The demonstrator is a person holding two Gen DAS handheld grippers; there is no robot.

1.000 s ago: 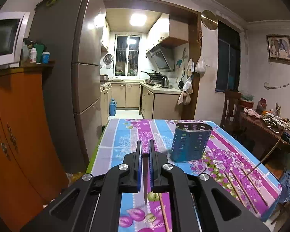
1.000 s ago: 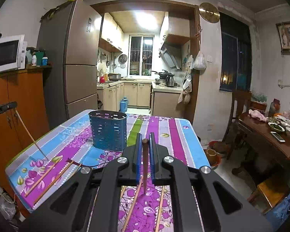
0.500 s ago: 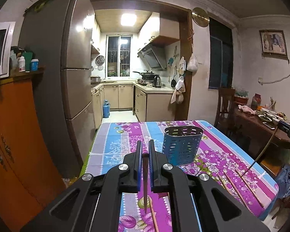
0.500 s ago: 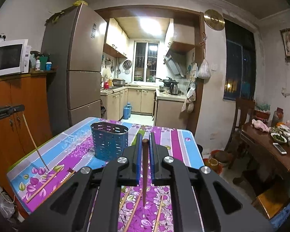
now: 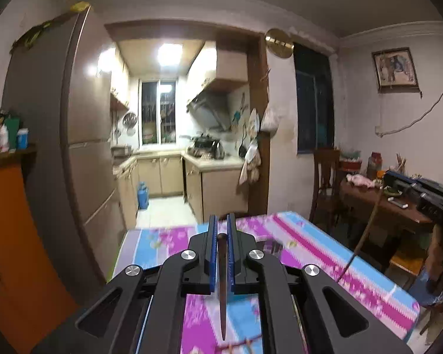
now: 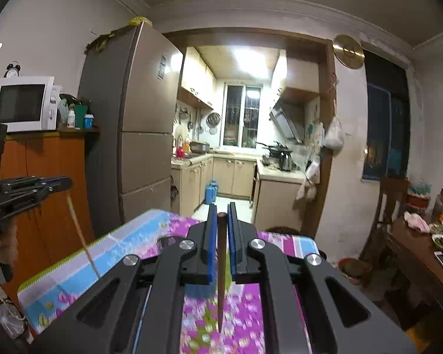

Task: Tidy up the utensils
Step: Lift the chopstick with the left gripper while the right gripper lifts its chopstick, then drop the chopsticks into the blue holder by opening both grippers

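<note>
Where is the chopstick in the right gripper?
In the right wrist view, the chopstick hangs pinched in the right gripper, tip down over the table.

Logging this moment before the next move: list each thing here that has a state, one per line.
left hand-held gripper: shut on a chopstick
left chopstick: clamped, tip hanging down above the table
right hand-held gripper: shut on a chopstick
right chopstick: clamped, tip hanging down above the table
kitchen ceiling light: on
fridge: doors closed
</note>
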